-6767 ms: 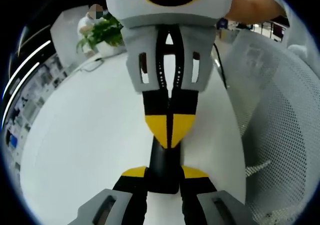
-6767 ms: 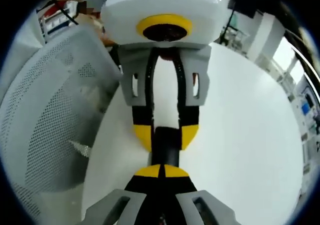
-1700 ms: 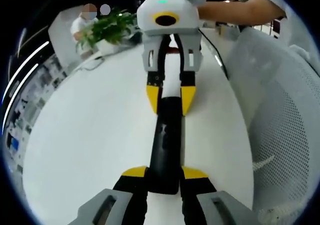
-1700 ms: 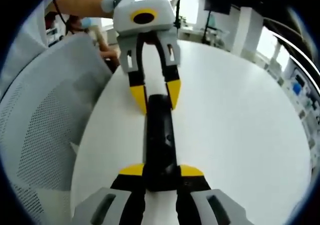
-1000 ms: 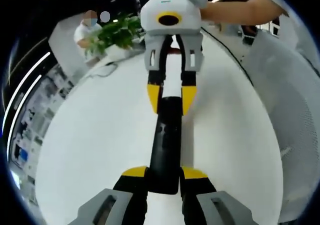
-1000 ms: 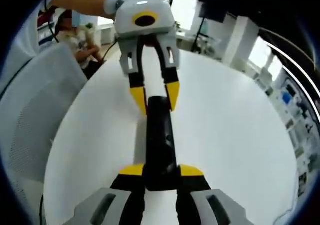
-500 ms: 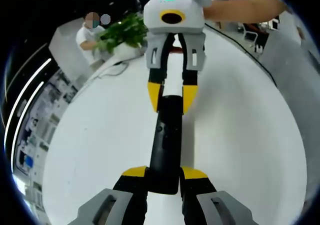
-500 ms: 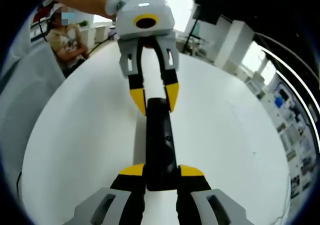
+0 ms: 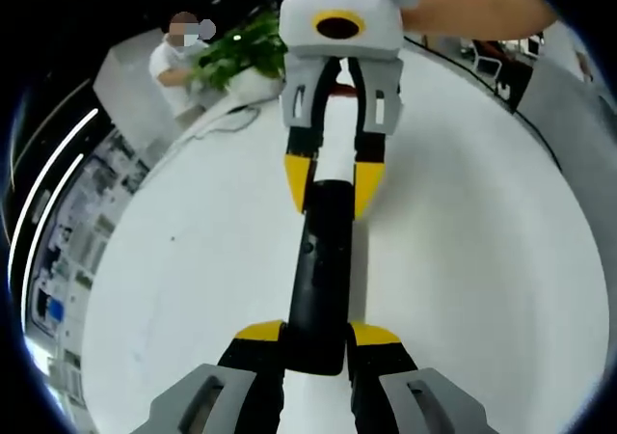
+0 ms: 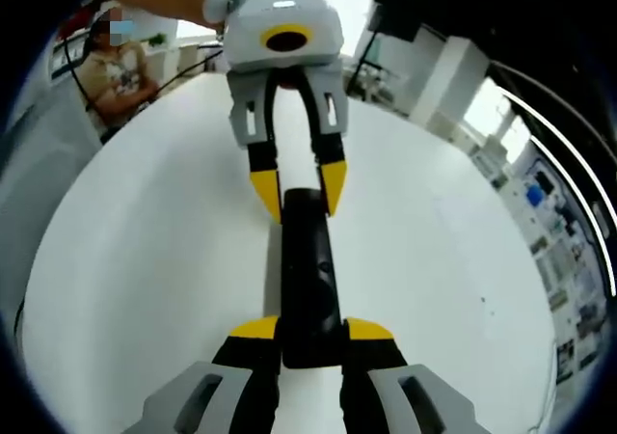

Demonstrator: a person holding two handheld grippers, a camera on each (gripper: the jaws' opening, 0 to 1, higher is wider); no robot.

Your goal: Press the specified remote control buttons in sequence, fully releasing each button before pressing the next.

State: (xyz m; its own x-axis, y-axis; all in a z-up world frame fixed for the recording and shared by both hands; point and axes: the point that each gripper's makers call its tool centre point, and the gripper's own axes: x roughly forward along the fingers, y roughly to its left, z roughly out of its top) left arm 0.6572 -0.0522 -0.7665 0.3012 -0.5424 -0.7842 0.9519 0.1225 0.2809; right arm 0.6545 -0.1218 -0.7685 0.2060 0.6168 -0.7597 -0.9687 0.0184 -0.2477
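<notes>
While both tongs (image 9: 316,342) (image 10: 313,340) grip remote (image 9: 320,275), plant (image 9: 241,53) behind

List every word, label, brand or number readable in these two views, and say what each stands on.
None can be read.
The black remote control, held at both ends by the left gripper and the right gripper, shows no legible marks.
Wall displays at the room's edge are too small and blurred.

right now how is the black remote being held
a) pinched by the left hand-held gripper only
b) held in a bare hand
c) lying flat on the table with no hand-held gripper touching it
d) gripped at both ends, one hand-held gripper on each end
d: the black remote has the left hand-held gripper clamped on its near end and the right hand-held gripper on its far end, above the white table.
</notes>
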